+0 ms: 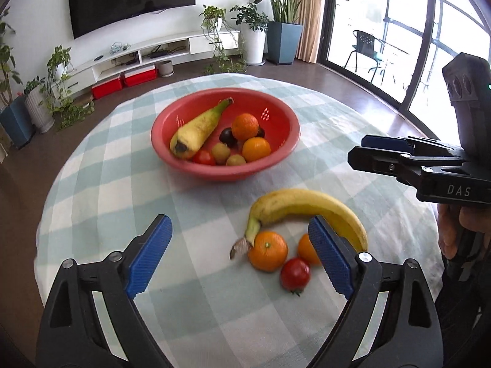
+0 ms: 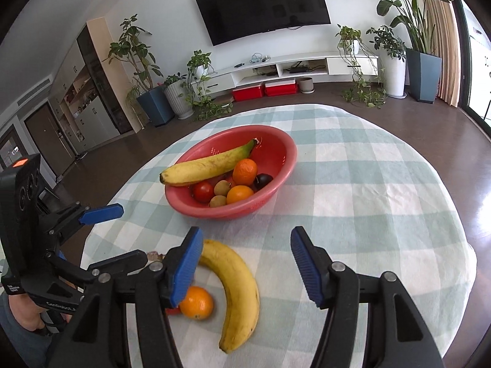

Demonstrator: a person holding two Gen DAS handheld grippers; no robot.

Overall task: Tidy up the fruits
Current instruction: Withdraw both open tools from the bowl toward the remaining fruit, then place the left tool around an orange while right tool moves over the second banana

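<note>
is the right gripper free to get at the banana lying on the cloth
Probably yes: the right gripper is open and empty, the banana lies just ahead between its fingers, with only an orange beside it.

The tablecloth (image 1: pixel 101 184) is woven cloth, matt, faintly wrinkled, in a pale check. The red colander bowl (image 1: pixel 285 141) looks like smooth plastic with a dull sheen and small perforations. The loose banana (image 1: pixel 307 204) has a smooth, satiny peel; the orange (image 1: pixel 268 251) beside it is finely dimpled and slightly shiny; the tomato (image 1: pixel 295 273) is glossy. The left gripper (image 1: pixel 242 257) has matt black plastic arms, bright metal pins and ribbed blue pads (image 1: pixel 150 256). The floor (image 2: pixel 435 128) is dark and polished.
</note>
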